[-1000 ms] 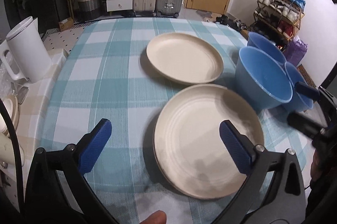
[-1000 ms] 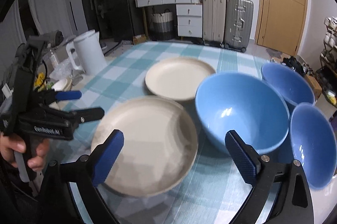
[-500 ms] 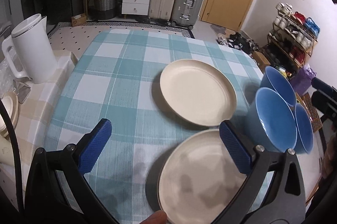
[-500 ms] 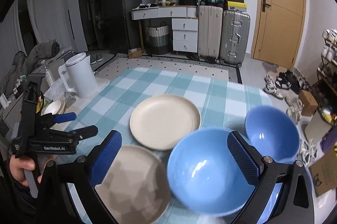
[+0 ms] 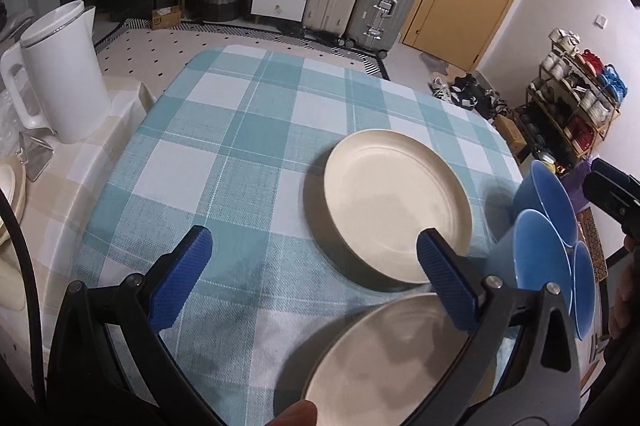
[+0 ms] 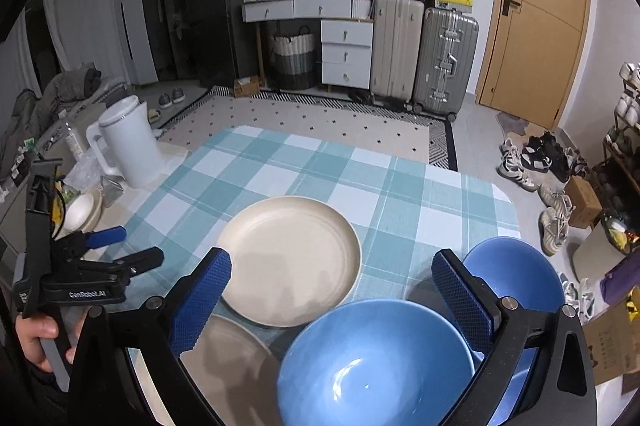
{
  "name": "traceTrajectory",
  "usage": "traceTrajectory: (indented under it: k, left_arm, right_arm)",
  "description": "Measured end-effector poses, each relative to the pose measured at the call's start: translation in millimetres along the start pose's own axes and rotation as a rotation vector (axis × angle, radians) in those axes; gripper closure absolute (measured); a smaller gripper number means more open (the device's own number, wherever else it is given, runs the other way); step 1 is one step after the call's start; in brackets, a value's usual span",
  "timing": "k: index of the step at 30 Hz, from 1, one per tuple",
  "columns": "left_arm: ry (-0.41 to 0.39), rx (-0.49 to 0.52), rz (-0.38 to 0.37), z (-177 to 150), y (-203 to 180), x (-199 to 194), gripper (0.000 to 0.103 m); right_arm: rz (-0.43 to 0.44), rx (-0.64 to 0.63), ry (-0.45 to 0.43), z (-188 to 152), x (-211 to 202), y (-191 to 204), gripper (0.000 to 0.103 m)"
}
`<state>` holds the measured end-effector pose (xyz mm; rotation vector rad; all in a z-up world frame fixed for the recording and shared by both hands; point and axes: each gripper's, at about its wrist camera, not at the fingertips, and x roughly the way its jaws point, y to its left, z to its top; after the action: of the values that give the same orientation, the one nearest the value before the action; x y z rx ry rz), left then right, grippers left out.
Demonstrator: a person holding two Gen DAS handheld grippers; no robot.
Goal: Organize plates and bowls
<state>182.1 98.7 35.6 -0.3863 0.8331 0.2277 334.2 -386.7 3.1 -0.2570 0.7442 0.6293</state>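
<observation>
Nothing looks stacked yet: two plates (image 6: 292,258) and three bowls (image 6: 372,362) lie separately, while both tongs, left (image 5: 308,290) and right (image 6: 332,302), gape wide and hold nothing.

Table (image 5: 248,145) covered by teal-checked cloth. On it: two cream plates (image 5: 396,205) (image 5: 384,358) and three blue bowls (image 6: 376,362) (image 6: 516,278) (image 5: 584,290) at the right edge.

Bench (image 6: 404,185): far plate (image 6: 290,260) at centre, near plate (image 6: 224,366) at its 7 o'clock, their edges just beside each other. Three bowls at the far plate's 3 to 5 o'clock: nearest bowl (image 6: 372,362), far bowl (image 6: 516,274) behind it, third bowl (image 5: 584,290) alongside. Kettle (image 6: 128,145) at 10 o'clock, off the bench.
</observation>
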Motion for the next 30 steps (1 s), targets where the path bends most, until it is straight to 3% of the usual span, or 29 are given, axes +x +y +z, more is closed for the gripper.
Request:
traceTrajectory:
  k: [30]
  left_arm:
    - [0.159,-0.035,0.022,16,14,101,0.001]
  right_arm:
    - [-0.065,0.032,0.286,12,125,-31,0.001]
